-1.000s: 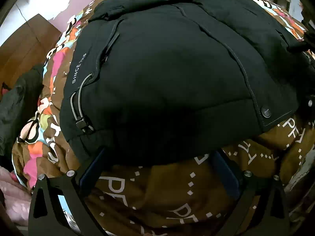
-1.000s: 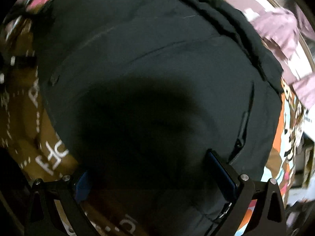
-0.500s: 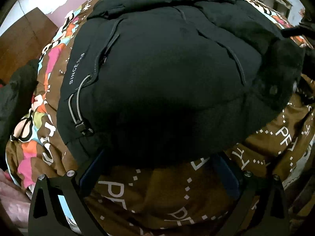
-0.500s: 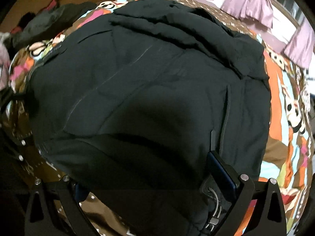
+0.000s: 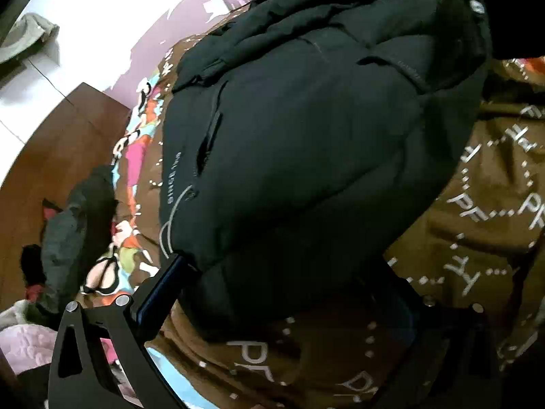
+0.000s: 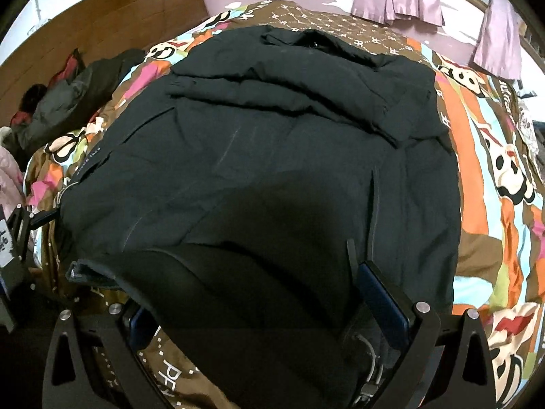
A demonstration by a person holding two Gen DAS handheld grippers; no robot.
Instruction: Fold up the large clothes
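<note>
A big black puffy winter jacket (image 6: pixel 272 156) lies spread on a bed, on top of a brown quilt with white letters and bright cartoon patches (image 6: pixel 504 184). The jacket's near hem is by the two grippers and its collar is at the far end. One sleeve is folded across the far part of the jacket.

The left gripper (image 5: pixel 282 293) is at the near left corner of the hem. Its two fingers are wide apart, and the puffy hem sits between them. It does not look pinched yet. A grey elastic cord (image 5: pixel 170 225) hangs just beside the left finger.

The right gripper (image 6: pixel 259 303) is at the near right part of the hem. Its jaws are also wide apart, with the lifted edge of the jacket draped over the gap between them. Whether the cloth is truly gripped cannot be told; it looks only propped.

Some things could go wrong from here. The jacket is thick and slippery, so it may slide out if the fingers close on too little cloth. If one side lifts sooner than the other, the fold may come out crooked. The cord could catch on a finger. The fingers might also grab the quilt underneath and pull it up too.

A dark heap of other clothes (image 6: pixel 71 102) lies at the far left by the brown wooden headboard (image 6: pixel 102 17).
</note>
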